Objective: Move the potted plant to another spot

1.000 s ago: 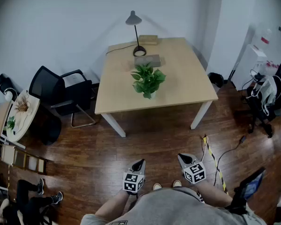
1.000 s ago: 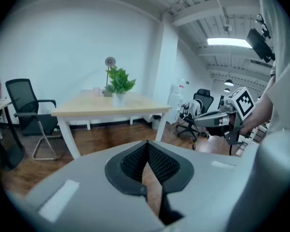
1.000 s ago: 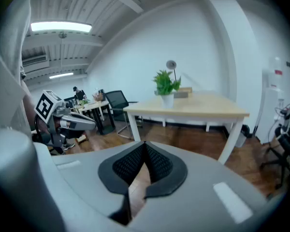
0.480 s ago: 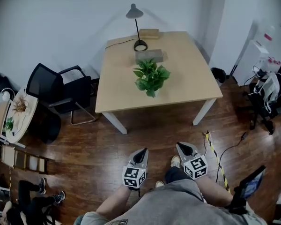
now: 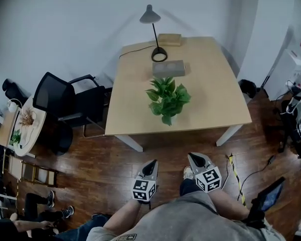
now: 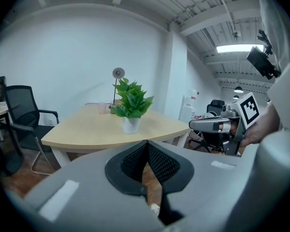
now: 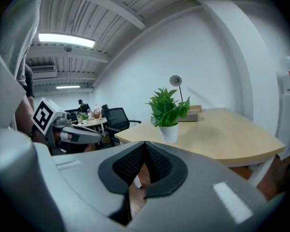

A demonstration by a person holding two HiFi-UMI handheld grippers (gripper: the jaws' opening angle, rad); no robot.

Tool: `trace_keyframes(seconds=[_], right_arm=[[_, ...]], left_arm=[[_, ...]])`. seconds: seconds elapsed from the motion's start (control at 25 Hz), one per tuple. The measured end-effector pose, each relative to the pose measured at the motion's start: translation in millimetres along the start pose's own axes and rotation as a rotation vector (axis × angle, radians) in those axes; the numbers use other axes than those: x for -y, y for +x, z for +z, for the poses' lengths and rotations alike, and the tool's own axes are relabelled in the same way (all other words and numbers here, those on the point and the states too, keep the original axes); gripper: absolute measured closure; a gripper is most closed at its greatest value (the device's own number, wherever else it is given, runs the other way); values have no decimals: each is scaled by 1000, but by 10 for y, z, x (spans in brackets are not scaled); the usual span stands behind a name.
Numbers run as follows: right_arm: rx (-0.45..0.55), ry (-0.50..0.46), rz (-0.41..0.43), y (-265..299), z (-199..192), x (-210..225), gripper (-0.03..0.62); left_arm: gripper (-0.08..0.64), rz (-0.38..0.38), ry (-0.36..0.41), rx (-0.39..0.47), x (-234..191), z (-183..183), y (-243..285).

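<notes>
A dark wooden floor (image 5: 155, 152) filled the lower part of the head view, and on it stood a pale wooden table (image 5: 215, 89) against the white wall, with a black office chair (image 5: 65, 102) just off its left side. The potted plant (image 5: 168, 98) stood upright near the middle of the table, a little toward its near edge, its leafy crown above a small white pot (image 6: 131, 124). Behind it lay a grey box (image 5: 168, 68), and farther back stood a desk lamp (image 5: 153, 31). Both tools were held low over the floor in front of the person and well apart from the table. The left gripper (image 5: 151, 164) had its jaws pressed together with nothing between them, and the right gripper (image 5: 194, 157) was likewise closed and empty. The plant lay straight ahead and above both, roughly midway between them, so neither hand looked clearly nearer. A strip of floor and the table's near edge lay between the plant and the jaws. Each tool toed slightly inward. In the left gripper view the pot sat just left of the line of the jaws, and in the right gripper view it sat just right of that line. Since the pot's long axis was vertical, a level approach from either side of it seemed the likely way in, and the jaws would have to part first.
</notes>
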State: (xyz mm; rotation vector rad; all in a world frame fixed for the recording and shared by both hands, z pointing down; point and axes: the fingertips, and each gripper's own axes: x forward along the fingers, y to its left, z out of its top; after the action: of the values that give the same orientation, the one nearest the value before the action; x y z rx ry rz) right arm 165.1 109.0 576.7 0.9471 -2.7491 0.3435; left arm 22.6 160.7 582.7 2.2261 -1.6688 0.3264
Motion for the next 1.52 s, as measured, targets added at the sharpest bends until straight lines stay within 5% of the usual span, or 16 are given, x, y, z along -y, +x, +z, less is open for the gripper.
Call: trace_keyframes(seconds=[0.52, 1.2, 1.24, 1.36, 1.52], right_arm=[[-86, -72, 142, 1055, 310, 899, 588], [-229, -125, 158, 1764, -47, 1084, 574], [-237, -136, 174, 1809, -73, 1067, 561], [-272, -176, 209, 1951, -155, 1024, 309], [-279, -226, 245, 2180, -197, 968, 171]], left_arm=[[566, 152, -64, -13, -727, 532, 1090], [566, 83, -83, -156, -1187, 255, 1655], [566, 82, -84, -161, -1198, 242, 1676], [566, 80, -91, -178, -1242, 193, 1711], [566, 79, -96, -201, -1309, 121, 1714]])
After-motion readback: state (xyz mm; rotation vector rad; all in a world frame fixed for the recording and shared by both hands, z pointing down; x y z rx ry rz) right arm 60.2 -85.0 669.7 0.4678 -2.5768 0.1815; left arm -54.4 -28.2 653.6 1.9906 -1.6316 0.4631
